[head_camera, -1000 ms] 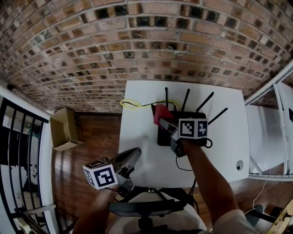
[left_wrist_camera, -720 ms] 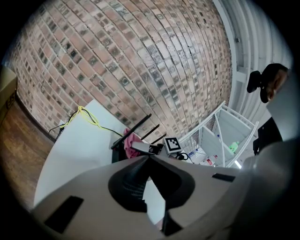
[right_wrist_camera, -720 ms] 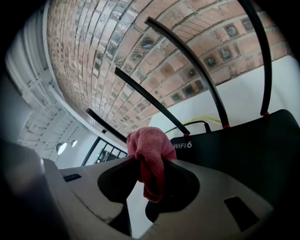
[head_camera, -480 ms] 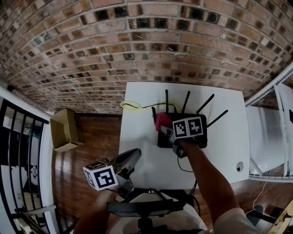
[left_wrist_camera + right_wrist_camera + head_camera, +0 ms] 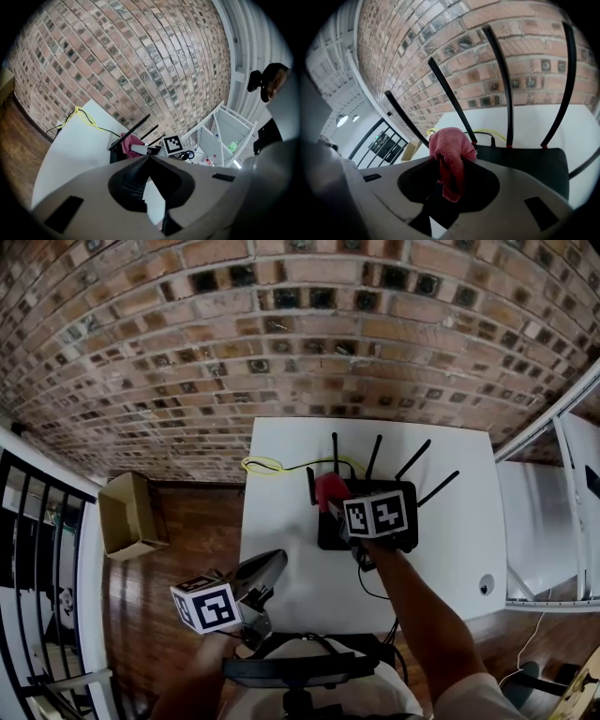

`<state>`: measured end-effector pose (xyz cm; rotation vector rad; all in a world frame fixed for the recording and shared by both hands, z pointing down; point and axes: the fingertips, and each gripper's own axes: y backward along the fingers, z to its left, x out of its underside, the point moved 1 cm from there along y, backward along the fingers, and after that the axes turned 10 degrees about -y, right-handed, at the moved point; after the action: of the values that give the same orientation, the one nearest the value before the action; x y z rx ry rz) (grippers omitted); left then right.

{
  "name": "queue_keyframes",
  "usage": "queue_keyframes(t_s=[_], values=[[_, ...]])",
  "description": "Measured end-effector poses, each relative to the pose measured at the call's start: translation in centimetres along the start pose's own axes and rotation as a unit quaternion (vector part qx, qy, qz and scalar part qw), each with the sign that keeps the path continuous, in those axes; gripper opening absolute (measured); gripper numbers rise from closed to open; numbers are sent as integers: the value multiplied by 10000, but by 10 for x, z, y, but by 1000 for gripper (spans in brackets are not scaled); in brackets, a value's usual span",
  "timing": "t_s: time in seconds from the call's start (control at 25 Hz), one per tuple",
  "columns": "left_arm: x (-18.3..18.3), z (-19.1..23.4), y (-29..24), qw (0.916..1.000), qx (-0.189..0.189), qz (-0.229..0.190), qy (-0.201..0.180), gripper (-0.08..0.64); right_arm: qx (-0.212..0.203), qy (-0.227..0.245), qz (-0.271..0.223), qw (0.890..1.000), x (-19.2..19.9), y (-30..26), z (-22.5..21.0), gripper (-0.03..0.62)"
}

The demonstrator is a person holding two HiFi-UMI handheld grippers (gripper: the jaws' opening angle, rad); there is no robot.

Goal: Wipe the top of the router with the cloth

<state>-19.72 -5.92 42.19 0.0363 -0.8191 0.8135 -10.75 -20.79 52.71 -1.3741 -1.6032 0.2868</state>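
Right tongs [image 5: 446, 183] clamped on the pink cloth [image 5: 449, 150], at the router [image 5: 525, 161] top by its antennas [image 5: 452, 101]. Left tongs [image 5: 278, 557] closed, empty. Risk: cloth snags an antenna and the unbraced router slides on the desk [image 5: 281, 512].

**Where things sit around the router**

We find the router [image 5: 327, 532] a little past the middle of the tabletop [image 5: 281, 512]. Its antennas [image 5: 373, 456] stand along its twelve o'clock edge, toward the brick wall [image 5: 281, 334]. The cloth [image 5: 327, 488] sits over the router's ten o'clock corner, pinched between the jaws of the right gripper [image 5: 336, 505], which reaches in from five o'clock above the router's top. A cable loop [image 5: 263, 465] lies on the tabletop at ten o'clock from the router. The left gripper [image 5: 272, 563] hangs over the tabletop's seven o'clock corner, well apart from the router. On the floor at nine o'clock stands a cardboard box [image 5: 127, 515], and a shelf unit [image 5: 544, 531] stands at three o'clock.
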Motion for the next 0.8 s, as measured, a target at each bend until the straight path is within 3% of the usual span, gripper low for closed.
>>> queue_keyframes(t_s=[0.2,0.36,0.64,0.8], values=[[-3,-4,-7,9999,104,55,-43,9,124,579,-805,9950,-34,37,16,129],[-5,-8,-11,9997,197,92,-62,9,126,857,-1538,9843,-63,66,32,129],[-6,-7,-11,9997,202,111,-85,9,385,2105,-2757,9371,-105,100,65,129],[-2,-2,-9,9997,173,153,-32,9,449,2507,-2796,9257,-108,88,72,129]])
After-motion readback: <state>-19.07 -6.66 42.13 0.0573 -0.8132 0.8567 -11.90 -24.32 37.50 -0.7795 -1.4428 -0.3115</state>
